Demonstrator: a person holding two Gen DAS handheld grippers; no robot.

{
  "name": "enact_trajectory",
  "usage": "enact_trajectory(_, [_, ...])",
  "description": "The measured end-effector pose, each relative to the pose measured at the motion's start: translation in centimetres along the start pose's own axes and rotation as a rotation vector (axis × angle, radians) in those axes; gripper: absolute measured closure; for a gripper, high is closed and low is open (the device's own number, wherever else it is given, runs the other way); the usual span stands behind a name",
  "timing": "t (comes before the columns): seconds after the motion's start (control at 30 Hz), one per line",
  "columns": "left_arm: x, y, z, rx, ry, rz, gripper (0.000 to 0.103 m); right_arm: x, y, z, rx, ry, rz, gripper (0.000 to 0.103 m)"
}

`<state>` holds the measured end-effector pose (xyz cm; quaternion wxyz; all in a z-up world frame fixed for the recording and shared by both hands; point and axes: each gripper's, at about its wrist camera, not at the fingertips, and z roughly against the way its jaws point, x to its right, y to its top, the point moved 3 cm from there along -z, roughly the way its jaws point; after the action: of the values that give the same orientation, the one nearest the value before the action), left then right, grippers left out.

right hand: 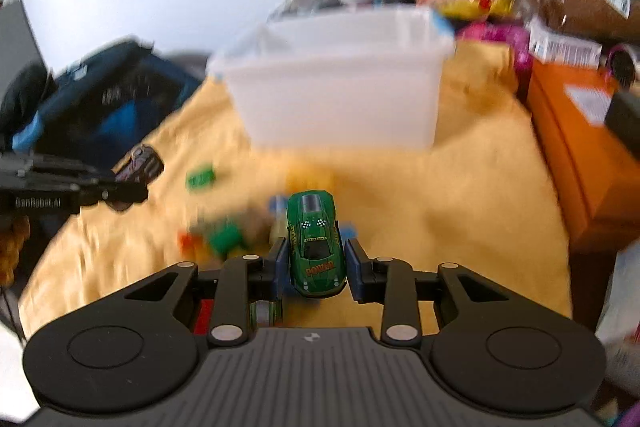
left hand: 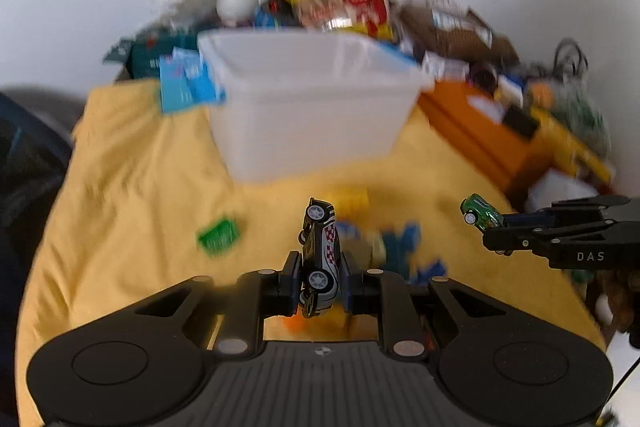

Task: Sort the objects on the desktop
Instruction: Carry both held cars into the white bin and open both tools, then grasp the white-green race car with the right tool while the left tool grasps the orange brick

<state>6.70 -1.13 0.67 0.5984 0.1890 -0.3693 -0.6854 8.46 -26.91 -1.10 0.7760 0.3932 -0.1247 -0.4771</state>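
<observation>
My left tool (left hand: 320, 277) pinches the silver car (left hand: 320, 259) sideways; my right tool (right hand: 316, 263) grips the green car (right hand: 315, 247) by its doors. Both seem light, stiff and slippery.

Silver toy car (left hand: 320, 259) with red-white checker trim, turned on its side, wheels facing left, clamped between left gripper (left hand: 319, 281) fingers above the yellow cloth (left hand: 120, 155); green toy car (right hand: 316, 247) marked "POWER", roof up, pinched by right gripper (right hand: 316, 265); white translucent bin (left hand: 312, 107) upright near the cloth's far edge.
</observation>
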Motion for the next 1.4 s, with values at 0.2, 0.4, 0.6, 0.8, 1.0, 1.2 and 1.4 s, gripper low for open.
enact_trajectory(0.2, [-0.4, 6.4, 0.3, 0.085, 0.013, 0.008, 0.081, 0.4, 7.0, 0.0, 0.097, -0.007, -0.024, 0.069])
enact_trajectory(0.4, [-0.6, 11.8, -1.3, 0.094, 0.021, 0.013, 0.081, 1.3, 12.1, -1.6, 0.111, -0.022, -0.019, 0.069])
enact_trajectory(0.6, [-1.9, 15.6, -3.9, 0.052, 0.033, 0.032, 0.081, 2.4, 15.4, -3.9, 0.087, -0.044, -0.031, 0.069])
enact_trajectory(0.8, [-3.1, 17.3, -6.3, -0.008, 0.049, 0.067, 0.08, 3.2, 17.3, -6.3, 0.029, -0.066, -0.021, 0.069])
enact_trajectory(1.0, [-3.7, 18.5, -8.0, -0.023, 0.063, 0.077, 0.057, 3.5, 18.5, -8.3, 0.004, -0.085, -0.017, 0.06])
enact_trajectory(1.2, [-4.1, 17.6, -7.4, -0.003, 0.104, 0.057, 0.053, 3.1, 17.9, -8.1, 0.024, -0.067, -0.004, 0.05])
enact_trajectory(1.4, [-2.5, 11.3, -4.0, 0.02, 0.071, -0.062, 0.053, 1.0, 11.8, -4.7, 0.028, -0.007, 0.053, 0.05])
